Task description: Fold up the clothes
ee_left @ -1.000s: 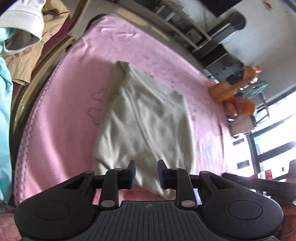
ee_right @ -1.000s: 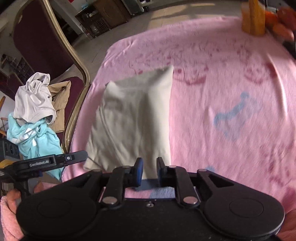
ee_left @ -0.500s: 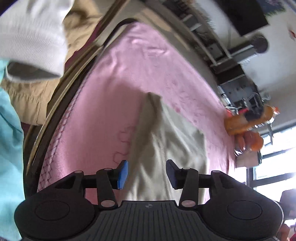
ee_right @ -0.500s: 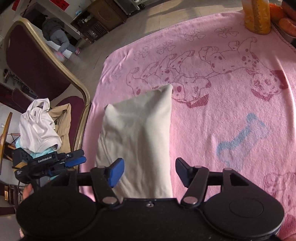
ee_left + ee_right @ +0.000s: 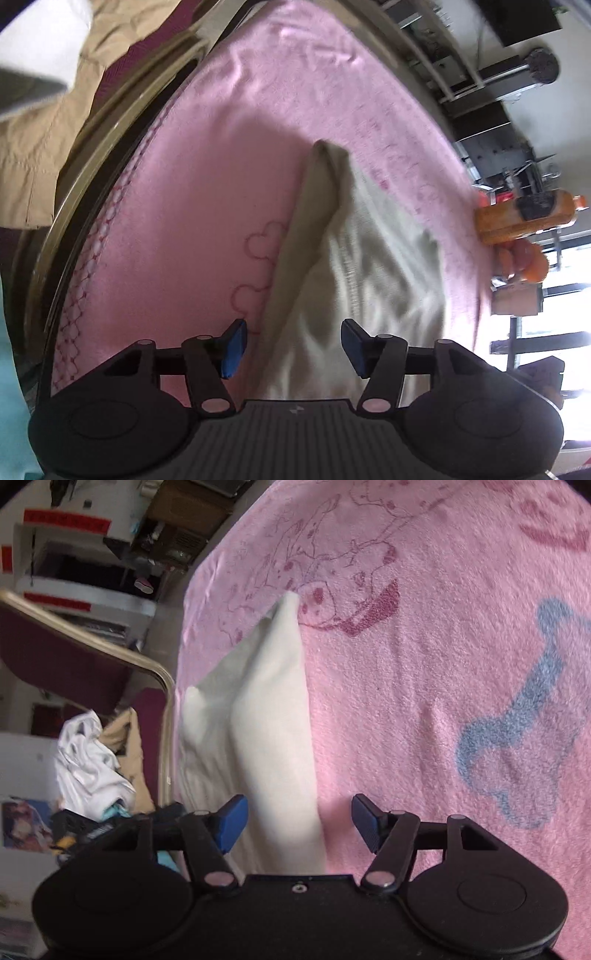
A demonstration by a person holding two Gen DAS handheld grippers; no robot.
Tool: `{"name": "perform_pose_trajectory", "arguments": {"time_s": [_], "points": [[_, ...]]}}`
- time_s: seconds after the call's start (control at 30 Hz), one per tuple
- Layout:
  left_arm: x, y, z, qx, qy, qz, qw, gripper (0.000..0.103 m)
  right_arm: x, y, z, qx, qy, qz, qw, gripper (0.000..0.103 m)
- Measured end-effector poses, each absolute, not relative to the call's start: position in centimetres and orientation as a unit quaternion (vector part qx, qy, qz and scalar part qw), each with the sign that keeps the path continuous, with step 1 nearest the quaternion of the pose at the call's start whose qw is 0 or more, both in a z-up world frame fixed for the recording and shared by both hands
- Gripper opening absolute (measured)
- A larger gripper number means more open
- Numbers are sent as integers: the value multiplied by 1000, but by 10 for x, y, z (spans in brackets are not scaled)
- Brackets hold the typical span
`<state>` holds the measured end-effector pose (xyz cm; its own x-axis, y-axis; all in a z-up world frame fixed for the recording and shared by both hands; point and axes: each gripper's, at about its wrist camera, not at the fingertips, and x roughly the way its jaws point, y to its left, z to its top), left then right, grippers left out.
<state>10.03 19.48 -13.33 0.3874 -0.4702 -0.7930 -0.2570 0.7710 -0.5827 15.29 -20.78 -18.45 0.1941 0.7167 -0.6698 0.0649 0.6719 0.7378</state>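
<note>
at the far left of the right wrist view, a pile of clothes (image 5: 92, 760) is seen on a dark red chair (image 5: 147, 716) with a gold frame, just beside the edge of the pink blanket (image 5: 424, 701). a tan garment (image 5: 48, 122) from this pile is seen at the upper left of the left wrist view. the folded cream garment (image 5: 266, 720) is laid flat on the pink blanket, near its chair-side edge. the left gripper (image 5: 291, 343) is held released above the near end of the cream garment (image 5: 369, 266), with the jaws spread and nothing between them. the right gripper (image 5: 298, 821) is also released; the near right edge of the garment is seen between its apart blue pads (image 5: 231, 823). a blue bone print (image 5: 517, 738) is seen on the blanket at the right. an orange bottle (image 5: 524, 218) is placed beyond the blanket's far edge.
</note>
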Motion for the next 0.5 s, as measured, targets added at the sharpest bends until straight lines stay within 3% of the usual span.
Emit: {"name": "perform_pose_trajectory", "arguments": {"time_s": [0.1,0.17,0.5], "points": [[102,190,-134,-323,553,-73,765,54,153,-210,-187,337,587,235,698,59],[103,186,-133,-312,555,-80,767,54,152,-209,-188,336,586,238,698,48],[104,175,-132,-283,558,-82,776,54,145,-185,-182,286,596,263,702,47]]}}
